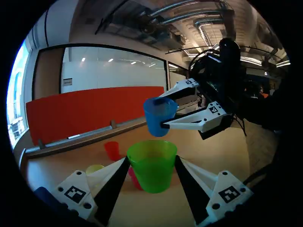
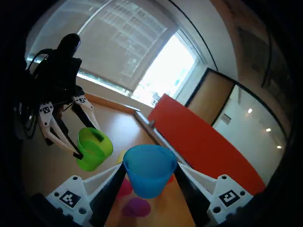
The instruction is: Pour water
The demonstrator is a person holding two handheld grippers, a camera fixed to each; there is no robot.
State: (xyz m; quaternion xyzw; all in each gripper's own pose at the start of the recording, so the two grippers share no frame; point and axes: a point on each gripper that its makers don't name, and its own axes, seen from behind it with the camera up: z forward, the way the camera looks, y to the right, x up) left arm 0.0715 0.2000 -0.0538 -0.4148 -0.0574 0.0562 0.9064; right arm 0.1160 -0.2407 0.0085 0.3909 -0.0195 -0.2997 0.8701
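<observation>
Pouring looks imminent: left claw (image 1: 152,160) grips the green cup (image 1: 151,174), right claw (image 2: 149,167) the blue cup (image 2: 147,179), both off the surface (image 1: 216,151); next, tip one over the other's rim.

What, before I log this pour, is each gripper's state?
Left gripper: shut on the green cup.
Right gripper: shut on the blue cup.

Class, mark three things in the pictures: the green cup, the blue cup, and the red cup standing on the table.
green cup (image 1: 152,168), left gripper view, front wall below the rim.
blue cup (image 2: 149,176), right gripper view, front wall.
red cup (image 1: 112,150), left gripper view, side wall.
</observation>
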